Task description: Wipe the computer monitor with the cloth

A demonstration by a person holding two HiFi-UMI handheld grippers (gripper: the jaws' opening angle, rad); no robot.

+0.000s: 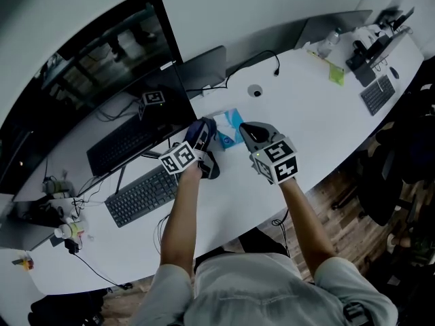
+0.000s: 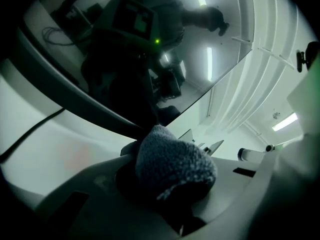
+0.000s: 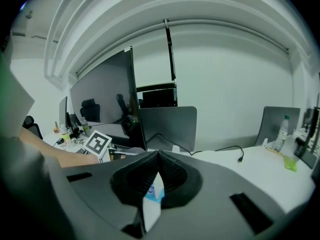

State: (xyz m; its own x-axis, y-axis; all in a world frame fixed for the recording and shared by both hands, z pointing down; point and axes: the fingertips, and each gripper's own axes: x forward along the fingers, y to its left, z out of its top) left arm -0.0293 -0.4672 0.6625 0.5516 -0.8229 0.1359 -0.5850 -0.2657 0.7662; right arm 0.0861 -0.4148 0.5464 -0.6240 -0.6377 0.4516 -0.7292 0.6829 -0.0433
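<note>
Two tongs are closed: the left tongs [image 1: 201, 134] are clamped on the dark cloth [image 2: 172, 166], just beside the monitor [image 1: 102, 66]; the right tongs [image 3: 156, 160] are pinched on a blue-and-white packet [image 1: 228, 122]. Contact with the screen cannot be confirmed, so wiping is judged barely begun.

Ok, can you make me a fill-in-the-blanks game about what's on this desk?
1. The left claw is shut on a fuzzy dark ____.
2. The nearest keyboard lies in front of the big dark ____.
3. The right claw pinches a packet coloured white and ____.

Missing words: cloth, monitor, blue.
</note>
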